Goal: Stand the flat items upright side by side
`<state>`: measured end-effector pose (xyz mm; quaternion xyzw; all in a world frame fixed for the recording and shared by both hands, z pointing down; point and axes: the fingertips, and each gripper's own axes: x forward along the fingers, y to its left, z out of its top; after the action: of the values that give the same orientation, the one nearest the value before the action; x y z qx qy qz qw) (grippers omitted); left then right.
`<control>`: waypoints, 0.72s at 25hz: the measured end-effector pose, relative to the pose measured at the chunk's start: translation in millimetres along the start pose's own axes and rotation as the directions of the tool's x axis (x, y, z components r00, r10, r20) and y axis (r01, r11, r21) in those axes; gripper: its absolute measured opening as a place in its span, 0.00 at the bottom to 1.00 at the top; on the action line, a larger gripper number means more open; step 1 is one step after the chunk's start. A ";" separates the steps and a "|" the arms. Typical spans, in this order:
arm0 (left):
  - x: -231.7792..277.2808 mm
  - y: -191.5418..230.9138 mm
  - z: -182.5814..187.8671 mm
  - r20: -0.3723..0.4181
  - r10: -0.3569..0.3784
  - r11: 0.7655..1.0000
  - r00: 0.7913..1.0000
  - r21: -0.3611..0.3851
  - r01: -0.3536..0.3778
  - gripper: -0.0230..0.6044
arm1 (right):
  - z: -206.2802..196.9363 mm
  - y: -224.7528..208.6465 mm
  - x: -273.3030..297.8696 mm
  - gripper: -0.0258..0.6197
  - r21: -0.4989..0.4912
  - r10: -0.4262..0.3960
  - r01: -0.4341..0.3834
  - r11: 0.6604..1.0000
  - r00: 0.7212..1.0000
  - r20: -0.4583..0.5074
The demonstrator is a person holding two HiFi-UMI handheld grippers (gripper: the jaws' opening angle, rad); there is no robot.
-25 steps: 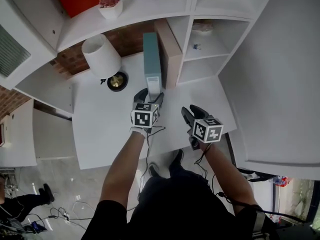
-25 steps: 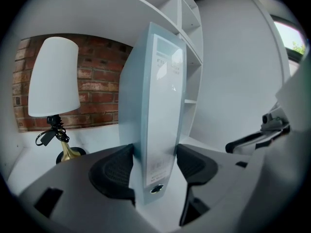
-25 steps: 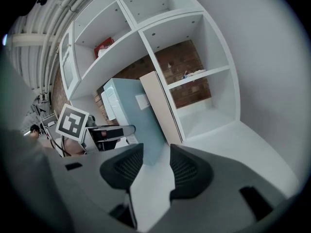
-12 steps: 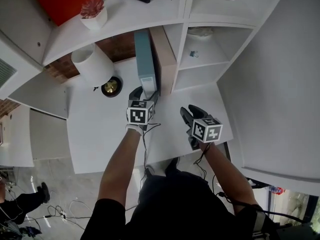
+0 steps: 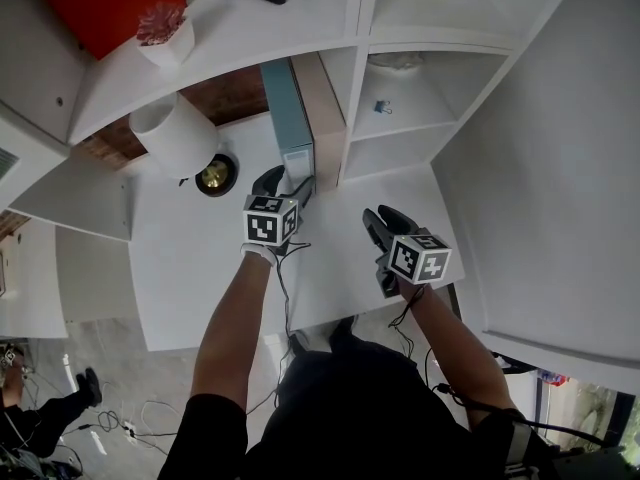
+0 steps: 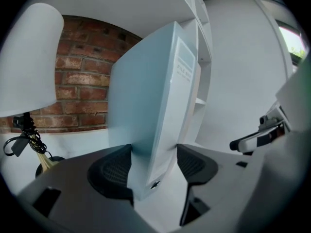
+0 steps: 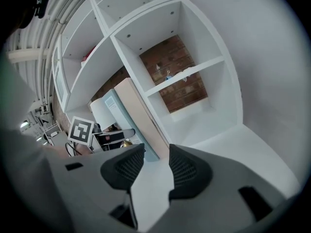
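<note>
Black short-sleeved top, dark grey left gripper and right gripper, black-and-white marker cubes, thin black wires, white glove.

Left of the jaws of the left gripper, the lamp shade is cut off by the picture's edge. Far beyond the jaws of the right gripper, a small blue thing on a shelf cannot be identified.

Lamp left of blue item; pink item, shelf divider right; near desk open.
</note>
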<state>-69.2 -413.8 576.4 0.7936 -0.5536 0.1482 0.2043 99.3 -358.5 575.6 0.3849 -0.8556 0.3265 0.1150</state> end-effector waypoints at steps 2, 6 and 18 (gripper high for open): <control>1.7 4.2 1.1 0.001 0.017 1.000 1.000 -0.012 -0.017 0.48 | 0.6 1.8 -1.3 0.28 0.001 -0.004 0.004 1.000 1.000 0.008; 6.8 6.2 4.3 -0.001 0.024 1.000 1.000 -0.014 -0.024 0.48 | -6.4 1.9 -4.8 0.28 0.017 -0.015 0.015 1.000 1.000 0.008; -37.0 15.8 -9.2 -0.030 0.027 0.996 0.999 -0.088 -0.030 0.48 | 5.6 29.4 -15.4 0.24 -0.007 -0.050 0.051 0.999 0.995 0.089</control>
<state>-96.8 -383.8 569.8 0.7737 -0.5677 0.1380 0.2450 88.5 -338.7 550.7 0.4200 -0.8514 0.3021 0.0866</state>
